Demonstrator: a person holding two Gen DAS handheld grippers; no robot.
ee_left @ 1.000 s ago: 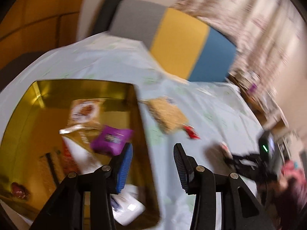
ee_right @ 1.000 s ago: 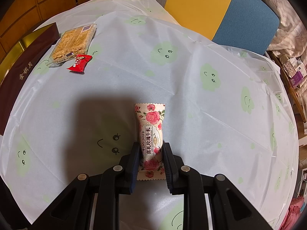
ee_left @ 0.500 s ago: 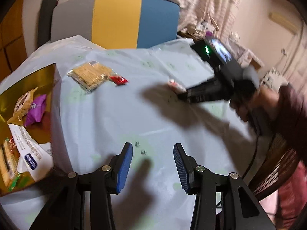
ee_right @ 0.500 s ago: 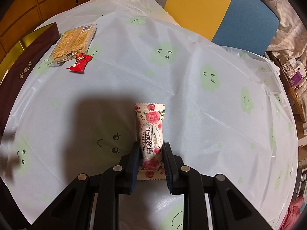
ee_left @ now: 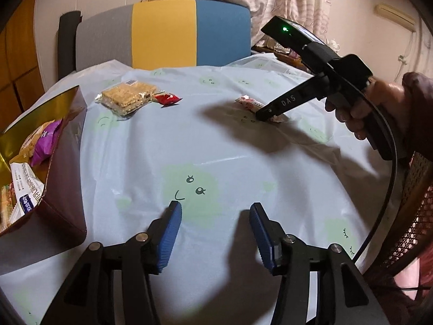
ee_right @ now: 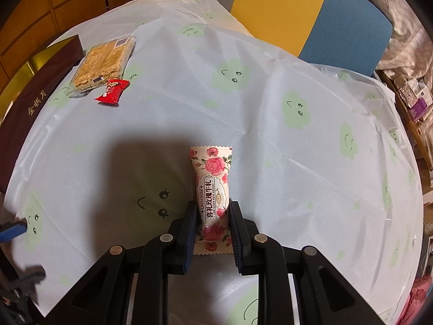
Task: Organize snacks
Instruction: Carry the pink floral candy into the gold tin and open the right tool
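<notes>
My right gripper (ee_right: 212, 216) is shut on a rose-print nougat packet (ee_right: 212, 174) that lies on the tablecloth; it also shows in the left wrist view (ee_left: 266, 112) with the packet (ee_left: 250, 103). My left gripper (ee_left: 213, 222) is open and empty, low over the tablecloth near its front. A gold-lined brown box (ee_left: 73, 146) at the left holds several snacks, among them a purple packet (ee_left: 44, 143). A cracker pack (ee_left: 127, 98) and a small red candy (ee_left: 167, 98) lie on the table beyond the box; both also show in the right wrist view, cracker pack (ee_right: 104, 63), candy (ee_right: 112, 90).
The round table has a pale blue cloth with green smiley clouds (ee_left: 216, 140). A grey, yellow and blue chair (ee_left: 162, 32) stands behind it. A wicker chair (ee_left: 414, 205) is at the right edge. A cluttered shelf (ee_right: 414, 100) stands at the far right.
My left gripper has swung from above the box to the right and down over the tablecloth. The right gripper and the nougat packet have not moved.
</notes>
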